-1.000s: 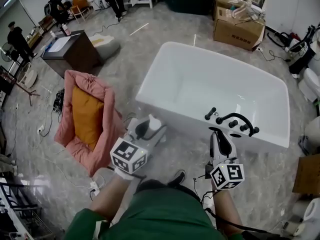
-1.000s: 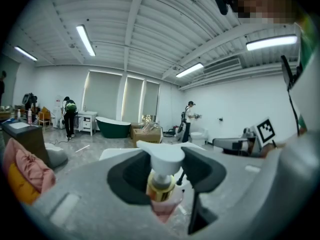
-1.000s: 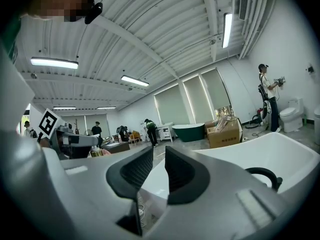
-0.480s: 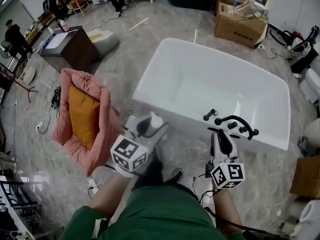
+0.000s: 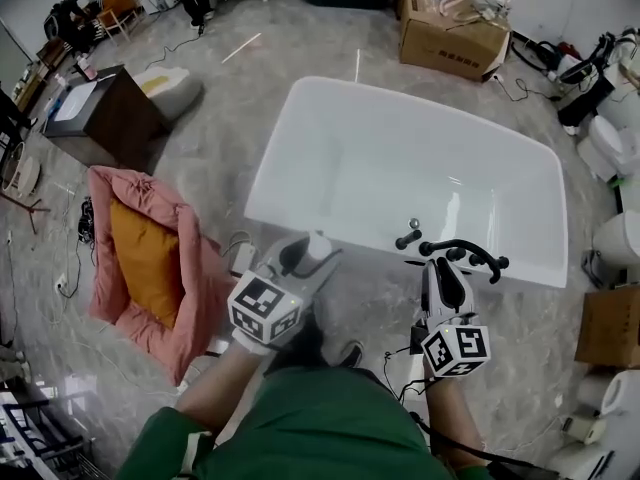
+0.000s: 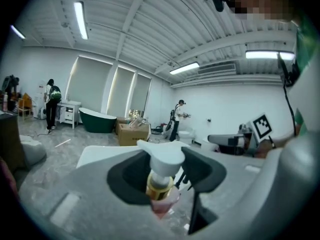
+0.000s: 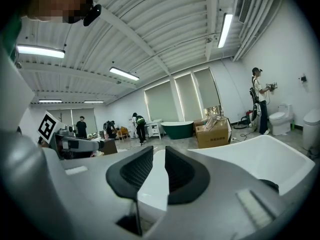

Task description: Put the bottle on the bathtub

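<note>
Bathtub rim open left; faucet blocks right.

Bathtub lying ahead, both grippers just short of its near rim.
Bottle is sitting between the left gripper jaws, and the right gripper is hovering just before the rim faucet. Cushion is lying left of the tub, box behind it.
</note>
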The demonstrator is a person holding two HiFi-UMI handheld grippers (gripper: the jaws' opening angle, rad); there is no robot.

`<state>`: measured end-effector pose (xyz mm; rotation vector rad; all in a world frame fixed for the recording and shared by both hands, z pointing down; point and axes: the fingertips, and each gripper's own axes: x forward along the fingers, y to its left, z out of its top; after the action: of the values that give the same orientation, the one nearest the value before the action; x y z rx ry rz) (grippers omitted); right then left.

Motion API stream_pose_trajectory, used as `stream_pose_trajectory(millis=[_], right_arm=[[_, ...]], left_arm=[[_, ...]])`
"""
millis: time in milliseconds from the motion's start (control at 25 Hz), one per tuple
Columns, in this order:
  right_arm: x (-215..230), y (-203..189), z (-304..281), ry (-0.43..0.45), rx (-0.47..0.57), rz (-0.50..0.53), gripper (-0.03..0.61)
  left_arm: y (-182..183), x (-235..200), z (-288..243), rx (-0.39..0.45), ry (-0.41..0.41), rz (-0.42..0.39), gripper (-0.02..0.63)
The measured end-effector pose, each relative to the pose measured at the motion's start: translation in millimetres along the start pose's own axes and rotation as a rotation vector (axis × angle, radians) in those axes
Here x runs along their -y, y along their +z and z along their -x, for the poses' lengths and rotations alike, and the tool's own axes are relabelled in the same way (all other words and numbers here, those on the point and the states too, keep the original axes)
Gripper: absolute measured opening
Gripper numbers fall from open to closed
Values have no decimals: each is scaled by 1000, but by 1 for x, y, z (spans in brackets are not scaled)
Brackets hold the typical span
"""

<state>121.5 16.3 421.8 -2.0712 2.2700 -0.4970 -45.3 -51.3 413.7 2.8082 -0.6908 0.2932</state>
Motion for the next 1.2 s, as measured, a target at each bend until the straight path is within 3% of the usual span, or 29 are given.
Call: stream_pose_trajectory(millis=[320,680,1200], right_arm=[[-7,8,-59,-84,-6,2,58],[2,4,-88,-166,-16,-10,58],[50,-16,-124,-131,-67,-43,59]], left_arm=[[6,-56,-38,-38,-86,-80,187],[-5,-90,-76,-62,-161,-89,187],[-25,-92,-133,-104,-176,-95,187]])
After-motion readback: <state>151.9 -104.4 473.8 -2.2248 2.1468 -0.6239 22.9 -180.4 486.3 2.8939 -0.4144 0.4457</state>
